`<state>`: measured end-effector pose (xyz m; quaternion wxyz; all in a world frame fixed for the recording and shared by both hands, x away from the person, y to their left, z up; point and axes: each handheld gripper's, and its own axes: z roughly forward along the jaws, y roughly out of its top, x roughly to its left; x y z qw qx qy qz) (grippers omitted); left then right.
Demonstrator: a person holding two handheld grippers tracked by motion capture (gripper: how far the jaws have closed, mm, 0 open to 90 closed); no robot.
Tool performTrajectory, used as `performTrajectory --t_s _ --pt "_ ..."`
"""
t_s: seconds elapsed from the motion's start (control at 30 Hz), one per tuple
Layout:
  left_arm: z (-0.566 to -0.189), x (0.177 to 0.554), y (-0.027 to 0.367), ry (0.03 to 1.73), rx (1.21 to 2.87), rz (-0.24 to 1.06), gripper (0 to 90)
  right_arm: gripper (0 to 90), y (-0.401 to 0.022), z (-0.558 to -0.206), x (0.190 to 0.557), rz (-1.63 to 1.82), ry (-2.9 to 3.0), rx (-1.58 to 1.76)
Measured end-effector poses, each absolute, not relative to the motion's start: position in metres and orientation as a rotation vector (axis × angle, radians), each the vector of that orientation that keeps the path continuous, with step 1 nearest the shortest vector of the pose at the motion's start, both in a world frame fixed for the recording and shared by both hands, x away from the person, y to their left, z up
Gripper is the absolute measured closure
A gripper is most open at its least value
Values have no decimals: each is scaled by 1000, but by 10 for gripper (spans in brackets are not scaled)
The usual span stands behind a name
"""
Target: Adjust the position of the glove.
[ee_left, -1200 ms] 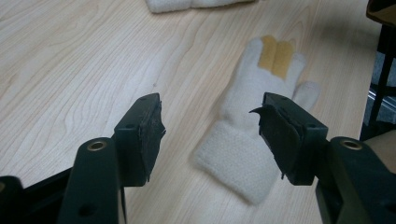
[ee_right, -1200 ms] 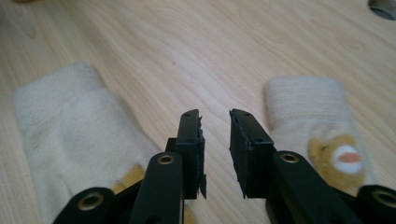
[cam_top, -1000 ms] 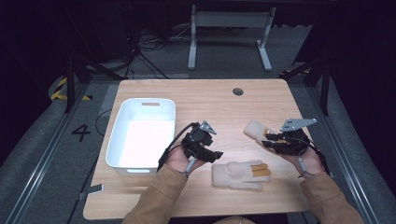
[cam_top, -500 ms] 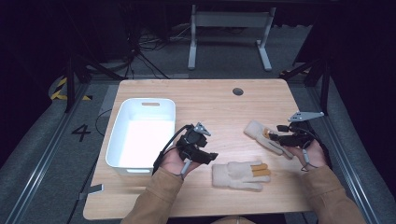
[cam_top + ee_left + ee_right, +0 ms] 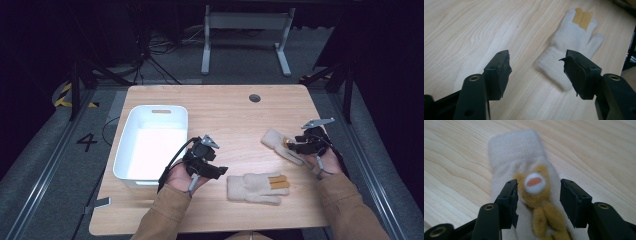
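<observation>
Two cream knitted gloves lie on the wooden table (image 5: 225,110). One glove (image 5: 255,187), with yellow fingertips, lies flat near the front centre; its cuff (image 5: 554,67) shows beyond my left gripper (image 5: 536,67), which stands open and empty just left of it (image 5: 220,171). The other glove (image 5: 272,139) lies at the right. My right gripper (image 5: 291,146) hovers low over it. Its jaws have just been closing and straddle a brown furry bear patch (image 5: 535,187) on that glove (image 5: 516,147), with small gaps at both pads.
A white plastic bin (image 5: 125,160) stands on the left part of the table, close to my left hand. A round cable hole (image 5: 254,98) sits near the far edge. Dark floor and a metal stand lie beyond the table.
My right gripper has drifted to the right and sunk lower over the right glove. My left hand and both gloves stay where they were.
</observation>
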<state>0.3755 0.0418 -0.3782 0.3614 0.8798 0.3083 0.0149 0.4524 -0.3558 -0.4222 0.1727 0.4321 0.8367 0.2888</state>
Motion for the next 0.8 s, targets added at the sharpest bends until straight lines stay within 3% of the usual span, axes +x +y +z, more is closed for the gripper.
performTrajectory --t_s 0.33,0.47,0.8 --pt "-380 375 42 799 2290 60 379 502 -353 -441 460 749 2425 1233" --pt "-380 375 42 795 2295 61 382 594 -351 -440 459 739 2439 1223" --pt "-381 376 41 805 2318 74 408 665 -348 -434 457 715 2434 1203"
